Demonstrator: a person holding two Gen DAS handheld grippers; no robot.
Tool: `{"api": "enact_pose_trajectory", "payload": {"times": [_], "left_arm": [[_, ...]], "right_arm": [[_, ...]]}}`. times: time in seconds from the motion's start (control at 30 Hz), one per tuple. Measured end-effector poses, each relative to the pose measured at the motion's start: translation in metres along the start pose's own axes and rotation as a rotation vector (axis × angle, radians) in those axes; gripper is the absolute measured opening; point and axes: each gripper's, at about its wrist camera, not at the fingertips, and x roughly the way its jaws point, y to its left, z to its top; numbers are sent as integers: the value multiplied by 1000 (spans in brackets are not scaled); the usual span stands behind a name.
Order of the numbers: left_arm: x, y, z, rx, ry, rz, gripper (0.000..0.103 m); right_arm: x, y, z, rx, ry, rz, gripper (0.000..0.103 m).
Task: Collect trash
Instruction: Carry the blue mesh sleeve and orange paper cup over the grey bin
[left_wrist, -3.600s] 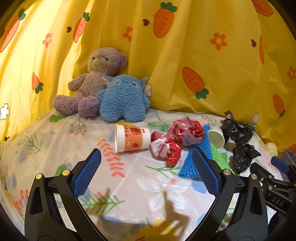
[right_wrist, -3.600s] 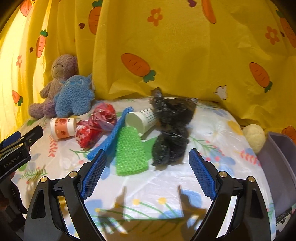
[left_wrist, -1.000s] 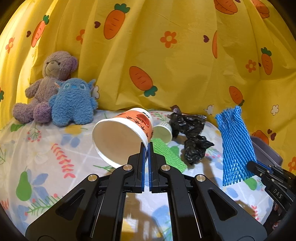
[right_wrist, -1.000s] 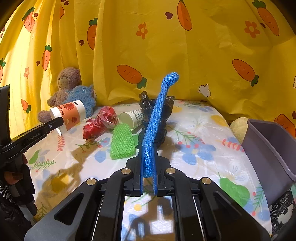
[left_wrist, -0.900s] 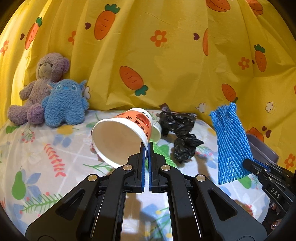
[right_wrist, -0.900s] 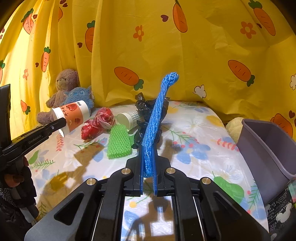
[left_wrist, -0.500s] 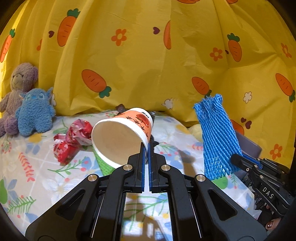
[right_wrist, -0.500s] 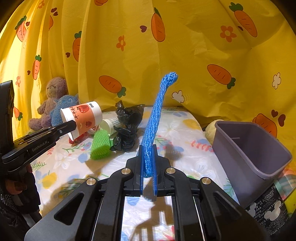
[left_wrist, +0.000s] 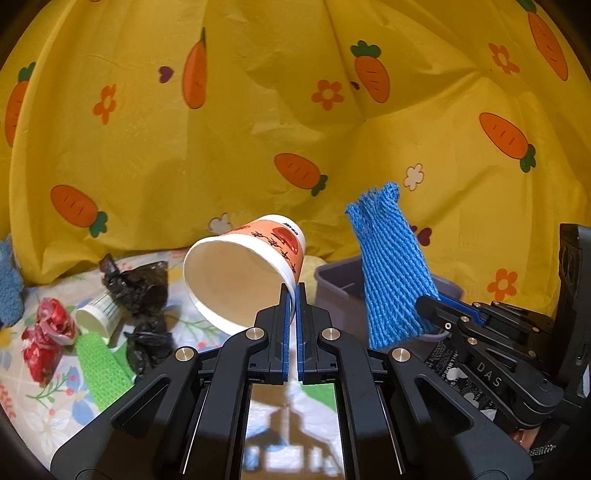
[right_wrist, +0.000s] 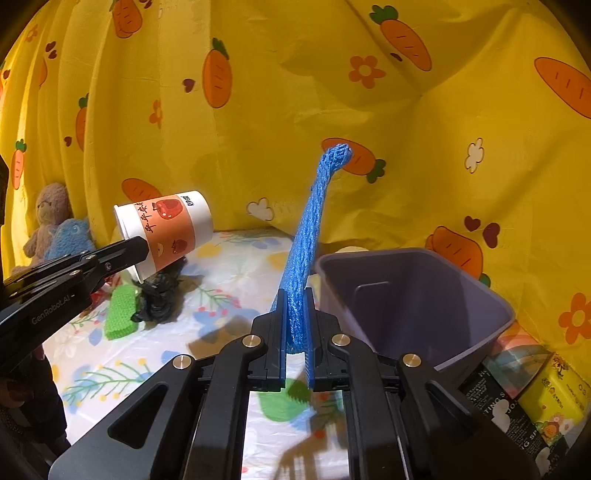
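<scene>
My left gripper (left_wrist: 292, 291) is shut on the rim of an orange-and-white paper cup (left_wrist: 240, 275), held tilted in the air with its mouth toward the camera. From the right wrist view the same cup (right_wrist: 170, 229) hangs at the left, over the table. My right gripper (right_wrist: 295, 295) is shut on a blue foam net sleeve (right_wrist: 310, 236) that stands up from the jaws. The sleeve (left_wrist: 391, 269) shows at the right in the left wrist view, in front of a purple bin (left_wrist: 338, 291). The bin (right_wrist: 417, 306) is open-topped and looks empty, just right of the sleeve.
On the floral tablecloth lie a green foam net (left_wrist: 99, 365), black plastic bags (left_wrist: 140, 291), a small white cup (left_wrist: 98, 317) and red wrappers (left_wrist: 44, 339). Two plush toys (right_wrist: 55, 229) sit at the far left. A yellow carrot curtain backs everything; boxes (right_wrist: 546, 398) lie beside the bin.
Both grippers have swung to the right with the cup and the blue sleeve. The purple bin has come much closer; the trash pile and plush toys have slid to the left.
</scene>
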Motion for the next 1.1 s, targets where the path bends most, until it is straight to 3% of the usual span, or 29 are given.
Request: {"api": "enact_pose_trajectory", "payload": {"times": [0.37,1.1], "left_arm": [[67,-54,19,30,59,-192,2],[124,-83,18,28,151,-304,2]], "right_arm": [[11,-68,0,100,-2,-151,9],[30,-93,-7,147,49,-191,9]]}}
